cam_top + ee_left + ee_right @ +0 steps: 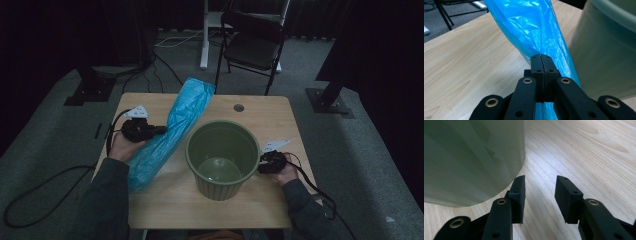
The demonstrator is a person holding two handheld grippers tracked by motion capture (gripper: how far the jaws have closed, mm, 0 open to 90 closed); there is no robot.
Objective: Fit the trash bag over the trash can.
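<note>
Blue bag (170, 132) lies pinched in the left gripper (541, 58) (jaws closed), stretching diagonally toward the far edge; right gripper (540, 192) gapes empty beside the bin (222, 157).

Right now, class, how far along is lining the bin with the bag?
Done: the left gripper is shut on the blue bag, which lies on the table beside the green bin. In hand: the right gripper waits open by the bin's wall. Left: the bin is empty, so opening and fitting the bag remains.
</note>
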